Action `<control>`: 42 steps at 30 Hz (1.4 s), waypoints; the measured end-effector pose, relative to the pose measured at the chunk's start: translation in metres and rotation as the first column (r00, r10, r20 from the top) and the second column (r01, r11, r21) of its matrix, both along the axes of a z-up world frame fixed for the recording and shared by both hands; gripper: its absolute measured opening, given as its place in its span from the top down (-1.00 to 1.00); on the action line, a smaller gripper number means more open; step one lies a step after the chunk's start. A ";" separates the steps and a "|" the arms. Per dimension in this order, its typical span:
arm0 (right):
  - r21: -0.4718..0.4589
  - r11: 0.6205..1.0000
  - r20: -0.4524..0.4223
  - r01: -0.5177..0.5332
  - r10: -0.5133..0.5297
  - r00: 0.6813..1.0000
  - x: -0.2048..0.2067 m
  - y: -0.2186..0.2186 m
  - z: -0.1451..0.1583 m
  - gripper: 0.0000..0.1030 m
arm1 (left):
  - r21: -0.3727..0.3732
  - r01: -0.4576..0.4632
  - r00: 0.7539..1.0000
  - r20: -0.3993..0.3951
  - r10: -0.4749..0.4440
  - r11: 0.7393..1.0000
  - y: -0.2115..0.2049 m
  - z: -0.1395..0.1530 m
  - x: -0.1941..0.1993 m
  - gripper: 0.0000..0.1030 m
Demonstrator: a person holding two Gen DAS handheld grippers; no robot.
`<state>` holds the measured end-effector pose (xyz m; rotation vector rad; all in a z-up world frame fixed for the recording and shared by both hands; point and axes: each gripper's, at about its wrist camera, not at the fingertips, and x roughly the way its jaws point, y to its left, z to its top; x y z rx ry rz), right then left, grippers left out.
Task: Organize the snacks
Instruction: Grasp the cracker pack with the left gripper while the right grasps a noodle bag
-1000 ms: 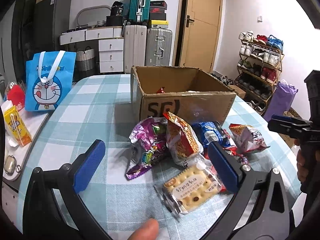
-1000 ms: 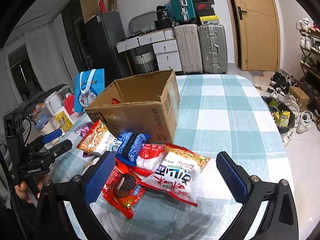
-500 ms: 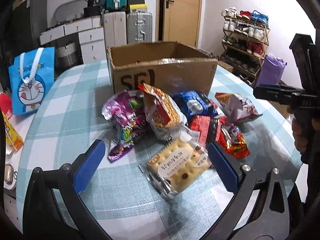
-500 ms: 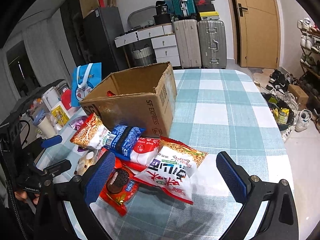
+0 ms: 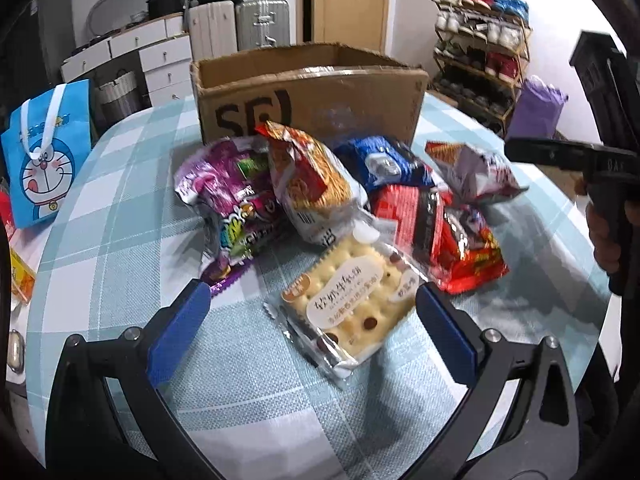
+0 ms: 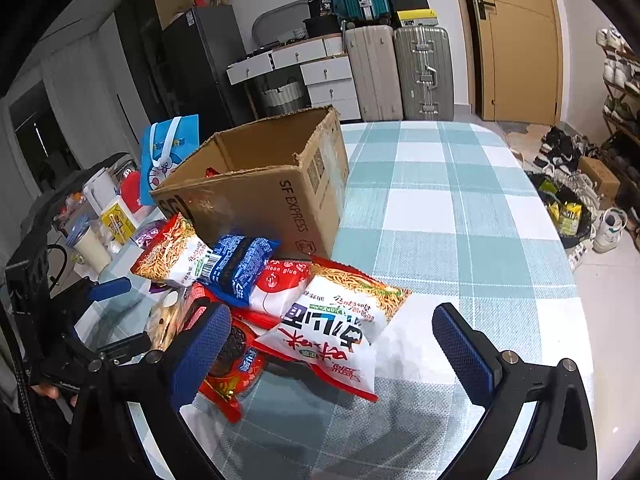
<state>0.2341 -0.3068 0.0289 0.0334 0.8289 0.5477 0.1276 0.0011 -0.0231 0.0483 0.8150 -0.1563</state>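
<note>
A pile of snack packets lies on the checked tablecloth in front of an open cardboard box (image 5: 308, 100) (image 6: 276, 200). In the left wrist view a biscuit packet (image 5: 352, 304) lies between the open fingers of my left gripper (image 5: 312, 328), nearest to me. Behind it are a purple bag (image 5: 236, 200), an orange noodle bag (image 5: 312, 184), a blue packet (image 5: 384, 164) and red packets (image 5: 452, 236). In the right wrist view my right gripper (image 6: 332, 344) is open just above a white and red noodle bag (image 6: 336, 324), with a red cookie packet (image 6: 236, 364) by its left finger.
A blue cartoon bag (image 5: 44, 152) (image 6: 168, 152) stands left of the box. Small items crowd a side counter (image 6: 100, 216) on the left. Suitcases (image 6: 400, 68), drawers, a door and a shoe rack (image 5: 480, 48) lie beyond the table. Bare cloth (image 6: 460, 208) stretches right of the box.
My left gripper has moved forward and lower toward the pile, so the biscuit packet now lies between its fingers. My right gripper has also dropped closer to the white and red noodle bag.
</note>
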 end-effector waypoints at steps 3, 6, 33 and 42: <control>-0.001 1.000 -0.024 0.016 -0.016 1.000 0.004 0.000 -0.006 -0.99 | -0.002 0.008 1.000 0.001 -0.008 1.000 -0.001 -0.002 0.000 -0.98; 0.011 1.000 -0.055 0.027 -0.027 0.998 0.008 0.001 -0.012 -0.99 | -0.003 0.009 1.000 -0.009 -0.009 1.000 -0.002 -0.005 0.002 -0.98; 0.030 0.999 -0.124 0.043 -0.039 0.991 0.025 0.002 -0.033 -0.72 | 0.063 0.044 0.991 -0.129 -0.035 0.997 -0.004 -0.023 0.026 -0.84; 0.043 0.999 -0.138 0.033 -0.027 0.990 0.027 0.008 -0.036 -0.65 | 0.039 0.110 0.989 -0.100 -0.105 0.993 -0.007 -0.019 0.012 -0.11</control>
